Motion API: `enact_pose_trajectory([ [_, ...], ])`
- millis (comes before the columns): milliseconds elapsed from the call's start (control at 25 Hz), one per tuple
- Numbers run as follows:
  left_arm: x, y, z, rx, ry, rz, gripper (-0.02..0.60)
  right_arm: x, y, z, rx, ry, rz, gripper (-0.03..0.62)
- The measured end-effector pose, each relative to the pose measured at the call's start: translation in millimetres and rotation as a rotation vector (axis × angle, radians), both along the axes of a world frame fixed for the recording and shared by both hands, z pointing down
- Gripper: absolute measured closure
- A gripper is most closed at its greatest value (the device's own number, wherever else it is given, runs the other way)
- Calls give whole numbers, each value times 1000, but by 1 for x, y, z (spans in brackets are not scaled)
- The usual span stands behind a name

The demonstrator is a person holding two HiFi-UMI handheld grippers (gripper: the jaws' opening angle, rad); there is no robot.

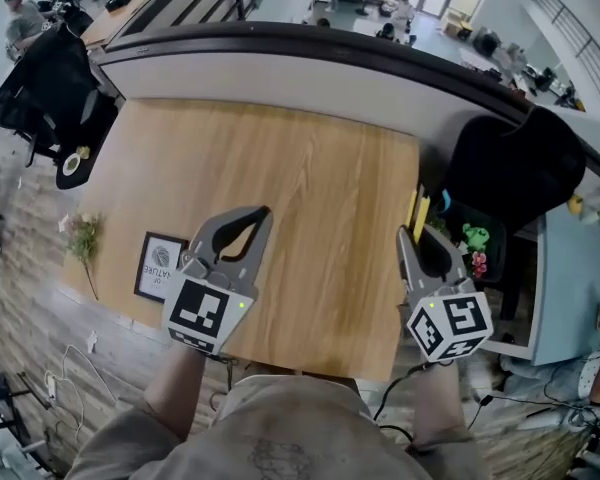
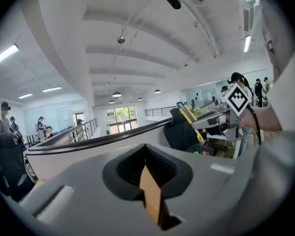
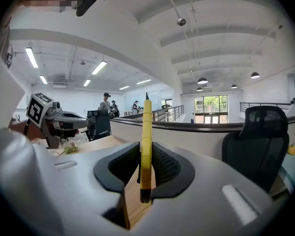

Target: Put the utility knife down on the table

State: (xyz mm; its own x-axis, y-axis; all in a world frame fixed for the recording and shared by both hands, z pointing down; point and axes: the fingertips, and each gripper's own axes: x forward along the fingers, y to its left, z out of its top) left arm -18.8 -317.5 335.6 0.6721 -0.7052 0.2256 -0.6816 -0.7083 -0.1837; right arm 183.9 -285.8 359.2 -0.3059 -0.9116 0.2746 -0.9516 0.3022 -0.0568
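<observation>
Flowers: one sprig, lying at the left edge of the worktop.
Framed card: one, just right of the flowers.
Left tool: jaws pressed together, nothing between them, over the lower middle of the worktop.
Right tool: pinching the knife, at lower right.
Utility knife: one, yellow, sticking out past the jaw tips at the worktop's right edge, not lying on it.
Chair: one, black, upper right.
</observation>
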Motion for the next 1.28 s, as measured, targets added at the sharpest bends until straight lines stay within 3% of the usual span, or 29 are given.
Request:
enact_pose_trajectory([
  [160, -6, -40, 9, 18, 8, -25, 580, -8, -53, 16, -33, 71, -28, 510],
  [360, -15, -89, 44, -44, 11, -73, 580, -16, -112, 65, -146, 80, -66, 510],
  [560, -2, -123, 75, -82, 16, -74, 580, -15, -152, 134, -269, 186, -92, 510],
  [800, 2, -164, 113, -144, 143, -137, 580, -17, -193, 217, -406, 276, -102, 510],
  [1280, 16, -194, 230, -329, 40, -99, 580, -12, -238, 344, -589, 452, -113, 510],
])
